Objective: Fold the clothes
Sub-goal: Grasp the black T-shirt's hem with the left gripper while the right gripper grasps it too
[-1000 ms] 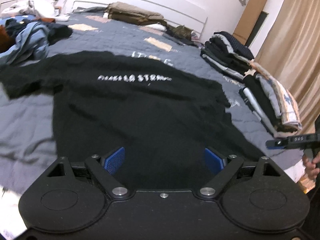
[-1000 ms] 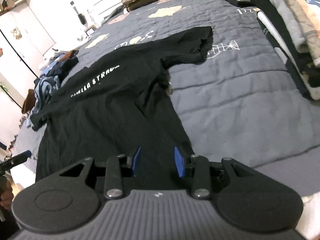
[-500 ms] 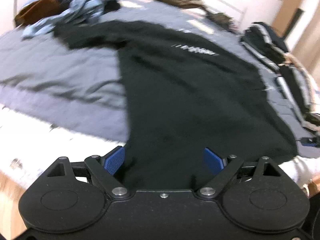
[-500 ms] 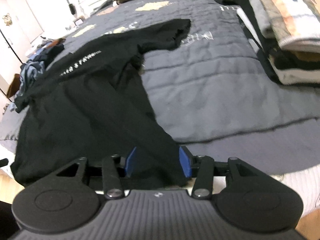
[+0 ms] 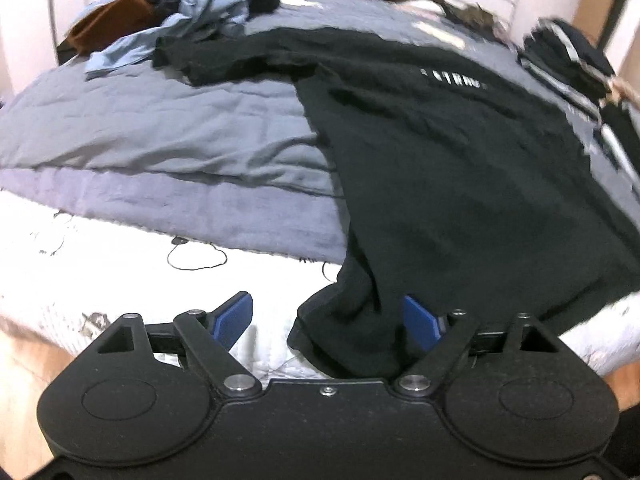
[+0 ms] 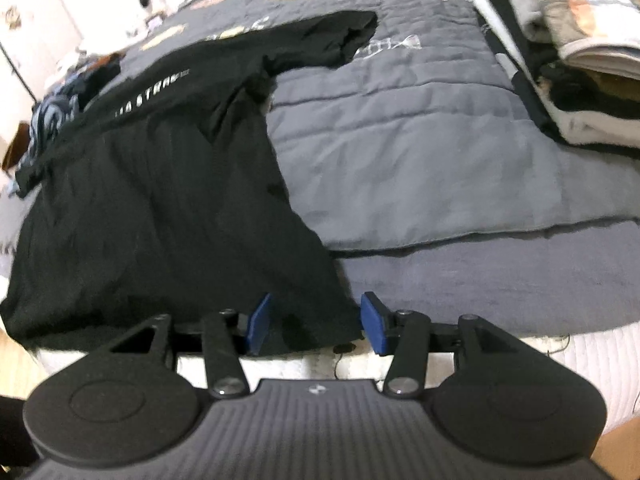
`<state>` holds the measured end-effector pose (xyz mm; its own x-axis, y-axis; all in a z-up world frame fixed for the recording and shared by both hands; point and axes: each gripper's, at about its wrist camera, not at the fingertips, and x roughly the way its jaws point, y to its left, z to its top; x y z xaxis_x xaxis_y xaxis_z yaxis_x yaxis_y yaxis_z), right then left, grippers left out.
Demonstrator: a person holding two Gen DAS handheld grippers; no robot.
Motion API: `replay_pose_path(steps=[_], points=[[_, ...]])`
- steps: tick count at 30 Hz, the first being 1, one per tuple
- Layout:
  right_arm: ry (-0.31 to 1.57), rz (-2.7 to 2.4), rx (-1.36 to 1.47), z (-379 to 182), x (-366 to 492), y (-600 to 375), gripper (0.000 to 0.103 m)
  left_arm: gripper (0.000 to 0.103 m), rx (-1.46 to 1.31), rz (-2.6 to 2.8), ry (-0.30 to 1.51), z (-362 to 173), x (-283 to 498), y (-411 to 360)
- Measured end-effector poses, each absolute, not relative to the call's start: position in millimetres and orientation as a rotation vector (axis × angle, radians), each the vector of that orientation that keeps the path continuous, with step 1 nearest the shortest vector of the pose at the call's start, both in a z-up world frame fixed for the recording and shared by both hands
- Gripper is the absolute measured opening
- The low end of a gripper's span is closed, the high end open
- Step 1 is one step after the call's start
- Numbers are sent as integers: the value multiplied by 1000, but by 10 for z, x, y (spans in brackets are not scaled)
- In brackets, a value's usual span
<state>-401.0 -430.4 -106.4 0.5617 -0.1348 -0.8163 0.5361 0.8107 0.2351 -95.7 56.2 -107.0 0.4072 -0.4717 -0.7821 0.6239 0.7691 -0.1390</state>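
Black T-shirt [image 5: 460, 168] hem overhangs the bed [image 5: 160, 128] edge. Left gripper [image 5: 328, 316] and right gripper [image 6: 316, 322] both spread wide around hem corners, not clamped. Shirt lettering blurred.

you have one black t-shirt [image 5: 460, 168] spread on one grey quilt [image 5: 160, 132], two grippers at its hem, one stack of folded clothes [image 6: 568, 40] beside it.

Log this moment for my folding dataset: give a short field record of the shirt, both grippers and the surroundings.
garment: black T-shirt, spread flat, white lettering up
surface: grey quilt on a bed
shirt hem: hangs over the bed edge
left gripper: open, hem corner between its fingers
right gripper: open, other hem corner between its fingers
nearby: folded stack, unfolded pile
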Motion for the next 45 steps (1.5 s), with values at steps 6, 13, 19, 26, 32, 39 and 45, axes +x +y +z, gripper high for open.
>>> replay_pose_path(steps=[6,13,19,26,32,39,45], points=[[928,-384,544,-1185,-3960,-4340,49,33,110,-735,1021,-1242,-863,555],[857,-335,716,-1127,-4064,-4354,6,15,-148,-784,1118,-1042,-853,885],[785,-220,744,-635,-4200,-4260,5,12,-195,-824,1059,-540,-910,1183],[890,-136,628,-358,-4316,-4011,5,4,-29,-828,1121,-420,-1046,1236],[1104,-201,500,-649,-4234,-3837,8,17,97,-841,1111,-536,-1245,1144],[977,-290,485,-436,-4264,-3919,13,48,55,-837,948,-414,-1302,1122],[823,-328,537,-291,-4117,-3998,14,53,-15,-856,882,-336,-1198,906]])
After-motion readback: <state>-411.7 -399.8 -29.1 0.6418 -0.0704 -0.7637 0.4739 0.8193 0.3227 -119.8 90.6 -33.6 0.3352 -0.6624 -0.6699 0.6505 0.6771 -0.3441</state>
